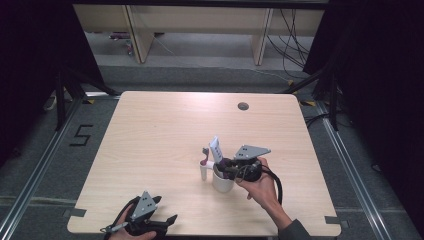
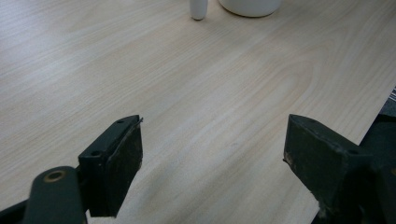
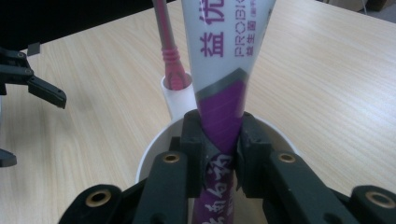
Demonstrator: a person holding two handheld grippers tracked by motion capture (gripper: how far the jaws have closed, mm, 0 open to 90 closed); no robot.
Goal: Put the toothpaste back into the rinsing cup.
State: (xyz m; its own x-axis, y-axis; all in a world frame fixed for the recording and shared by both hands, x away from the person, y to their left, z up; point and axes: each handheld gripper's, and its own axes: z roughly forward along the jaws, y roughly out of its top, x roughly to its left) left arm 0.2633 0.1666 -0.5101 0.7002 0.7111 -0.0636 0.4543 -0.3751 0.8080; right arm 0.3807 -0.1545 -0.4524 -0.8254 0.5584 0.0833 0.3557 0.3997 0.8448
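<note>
Right hand-held gripper (image 3: pixel 219 140) clamped on soft purple-and-white toothpaste tube (image 3: pixel 224 70) inside round white cup (image 1: pixel 223 182)

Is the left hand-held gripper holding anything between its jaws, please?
No, the left hand-held gripper stands wide open over the bare table, with nothing between its jaws.

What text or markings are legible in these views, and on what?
"PROBI", cut off by the frame edge: on the toothpaste tube held in the right gripper, in the right gripper view.
Two large Chinese characters beside it on the tube, cut off at the top: not surely readable.
White characters on the tube's purple end, between the jaws: partly hidden, unreadable.
"5": marked on the floor left of the table.
</note>
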